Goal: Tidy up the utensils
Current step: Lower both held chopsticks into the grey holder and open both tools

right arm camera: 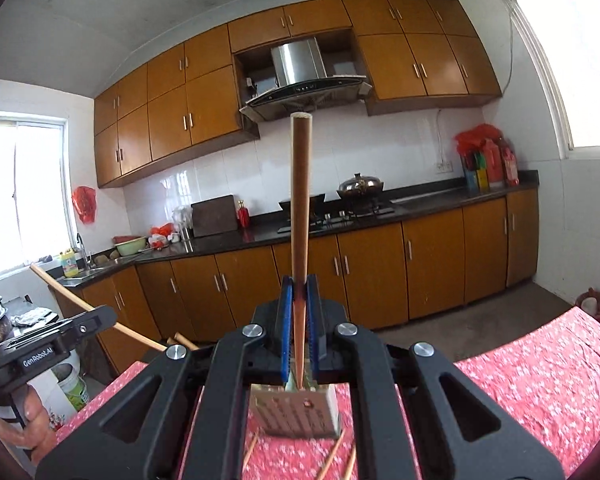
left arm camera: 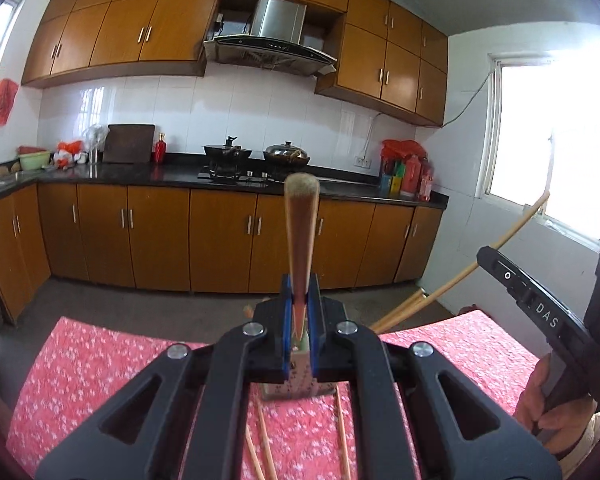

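Left gripper (left arm camera: 301, 292): blue-padded fingers closed on 1 chopstick (left arm camera: 301, 232), held upright, blunt end toward the camera's far field.
Right gripper (right arm camera: 300, 292): blue-padded fingers closed on 1 chopstick (right arm camera: 300, 208), also upright, tip down between the pads.
Chopstick holder (right arm camera: 296, 414): pale box with printed characters, standing on the tablecloth directly below both grippers; seen under the left gripper too (left arm camera: 296, 380).
Loose chopsticks (left arm camera: 266, 440): at least 3 lying on the cloth near the holder's base; exact count cannot be told.
Other chopsticks (left arm camera: 404, 308): several slanting up from beyond the table's far edge, beside the right gripper's body.
Tablecloth (left arm camera: 100, 364): red with small white flowers, covering the table.
Background: counter (left arm camera: 148, 172) with stove, 2 pots (left arm camera: 286, 154), cutting board (left arm camera: 129, 143), bottles (left arm camera: 410, 172); range hood (left arm camera: 270, 46) among wooden cabinets (left arm camera: 112, 32).
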Tool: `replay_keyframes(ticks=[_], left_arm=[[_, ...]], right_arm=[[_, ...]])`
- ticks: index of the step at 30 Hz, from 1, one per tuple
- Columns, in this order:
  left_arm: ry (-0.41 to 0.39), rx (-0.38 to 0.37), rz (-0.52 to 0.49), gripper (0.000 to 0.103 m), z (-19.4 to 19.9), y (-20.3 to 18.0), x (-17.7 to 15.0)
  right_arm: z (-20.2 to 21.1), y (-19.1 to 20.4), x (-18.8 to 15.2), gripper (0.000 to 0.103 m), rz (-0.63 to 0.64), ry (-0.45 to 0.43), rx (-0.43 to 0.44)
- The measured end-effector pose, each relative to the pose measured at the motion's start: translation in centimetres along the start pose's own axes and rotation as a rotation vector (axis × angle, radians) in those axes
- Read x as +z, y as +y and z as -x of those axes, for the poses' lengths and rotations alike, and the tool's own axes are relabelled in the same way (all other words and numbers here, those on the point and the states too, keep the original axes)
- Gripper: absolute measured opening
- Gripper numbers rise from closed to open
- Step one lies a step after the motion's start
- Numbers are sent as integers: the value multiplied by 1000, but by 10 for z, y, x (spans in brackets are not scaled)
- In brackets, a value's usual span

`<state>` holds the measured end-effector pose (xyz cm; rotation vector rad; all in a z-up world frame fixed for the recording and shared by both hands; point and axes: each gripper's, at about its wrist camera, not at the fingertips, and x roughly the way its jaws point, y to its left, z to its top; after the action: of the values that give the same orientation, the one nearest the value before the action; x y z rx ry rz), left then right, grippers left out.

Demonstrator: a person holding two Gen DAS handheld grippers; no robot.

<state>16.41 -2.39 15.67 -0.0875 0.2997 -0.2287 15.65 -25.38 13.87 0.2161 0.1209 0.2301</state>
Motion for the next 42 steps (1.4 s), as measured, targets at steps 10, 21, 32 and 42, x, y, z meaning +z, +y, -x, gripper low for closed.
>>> replay_keyframes(ticks=[10,21,32,42], left_arm=[[118,5,-33,8,-76,-6,1],[174,20,-7,8,-102,7,-14],[133,32,46,11,-82,20,-10],[73,75,66,17,-27,37,-21]], right_arm=[[-59,2,-19,7,16,102,-32],[-76,-4,-36,8,-5,184,-41],[-60,-6,-21,19,-10,149,-51],[-12,-15,-30,19,-9,147,-77]])
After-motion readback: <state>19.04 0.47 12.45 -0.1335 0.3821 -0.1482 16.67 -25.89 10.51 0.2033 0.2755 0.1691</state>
